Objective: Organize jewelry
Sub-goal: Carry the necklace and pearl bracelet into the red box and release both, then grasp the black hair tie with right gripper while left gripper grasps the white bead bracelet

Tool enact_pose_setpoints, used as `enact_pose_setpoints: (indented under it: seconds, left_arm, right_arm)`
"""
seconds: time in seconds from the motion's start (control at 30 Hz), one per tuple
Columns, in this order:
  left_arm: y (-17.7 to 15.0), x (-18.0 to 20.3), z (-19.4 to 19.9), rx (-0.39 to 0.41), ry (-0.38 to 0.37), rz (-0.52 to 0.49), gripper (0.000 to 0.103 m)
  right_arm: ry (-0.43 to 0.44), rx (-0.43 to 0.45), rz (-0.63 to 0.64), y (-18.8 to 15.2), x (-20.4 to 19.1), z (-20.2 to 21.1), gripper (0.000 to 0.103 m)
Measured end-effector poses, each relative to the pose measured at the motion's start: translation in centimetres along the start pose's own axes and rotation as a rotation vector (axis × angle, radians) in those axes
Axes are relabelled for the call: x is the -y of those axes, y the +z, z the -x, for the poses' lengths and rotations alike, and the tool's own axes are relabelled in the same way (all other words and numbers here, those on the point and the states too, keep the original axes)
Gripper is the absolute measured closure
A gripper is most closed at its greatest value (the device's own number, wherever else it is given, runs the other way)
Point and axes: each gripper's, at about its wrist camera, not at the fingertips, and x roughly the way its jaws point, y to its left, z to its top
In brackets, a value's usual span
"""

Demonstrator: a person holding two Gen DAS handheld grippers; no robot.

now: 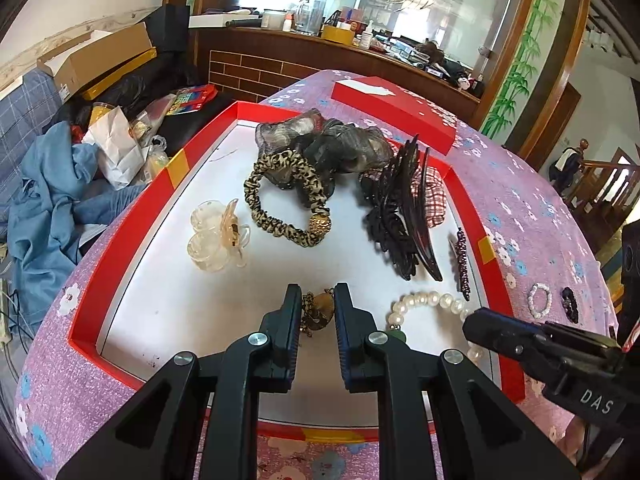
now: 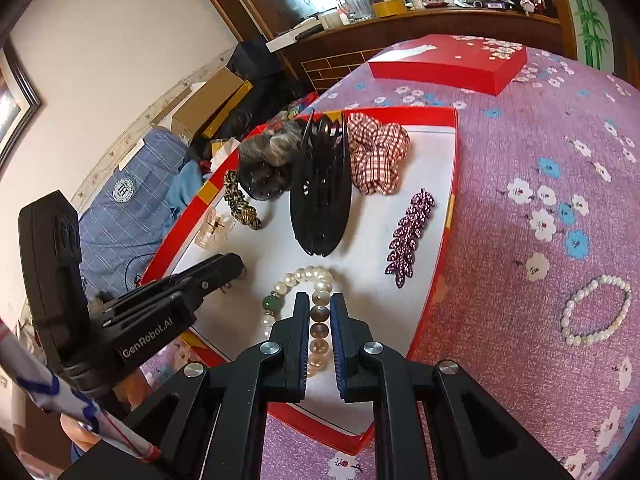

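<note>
The red box (image 1: pixel 120 248) with a white floor holds the jewelry. My left gripper (image 1: pixel 318 294) is shut on a small leopard-print hair tie with a gold bead (image 1: pixel 320 310), low over the box's near end. My right gripper (image 2: pixel 320 300) is shut on a strand of the large pearl bracelet (image 2: pixel 318 330), whose loop with a green bead (image 2: pixel 271 303) lies on the box floor. In the left wrist view the right gripper (image 1: pixel 476 324) sits beside the same pearl bracelet (image 1: pixel 424 302). In the right wrist view the left gripper (image 2: pixel 236 266) is at the left.
Also in the box: a leopard scrunchie (image 1: pixel 280 200), a clear claw clip (image 1: pixel 216 236), a black claw clip (image 2: pixel 320 200), a plaid scrunchie (image 2: pixel 376 156), a purple leaf barrette (image 2: pixel 410 236) and a grey mesh scrunchie (image 1: pixel 324 144). On the purple floral cloth (image 2: pixel 540 140) lie a small pearl bracelet (image 2: pixel 596 310) and the red lid (image 2: pixel 448 62).
</note>
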Motion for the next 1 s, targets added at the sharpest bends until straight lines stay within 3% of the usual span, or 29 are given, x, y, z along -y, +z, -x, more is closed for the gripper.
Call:
enact_pose_setpoints:
  seconds: [0.83,1.0]
  left_arm:
    - [0.16,-0.36,-0.57,-0.014,0.03,0.016,0.087]
    - [0.16,-0.39,-0.59,-0.013,0.033,0.015,0.086]
  right_arm:
    - [-0.031,-0.017,0.048,-0.54,-0.86,-0.57,0.09]
    - [-0.025,0.012,0.01,-0.11,-0.05,0.25,0.09]
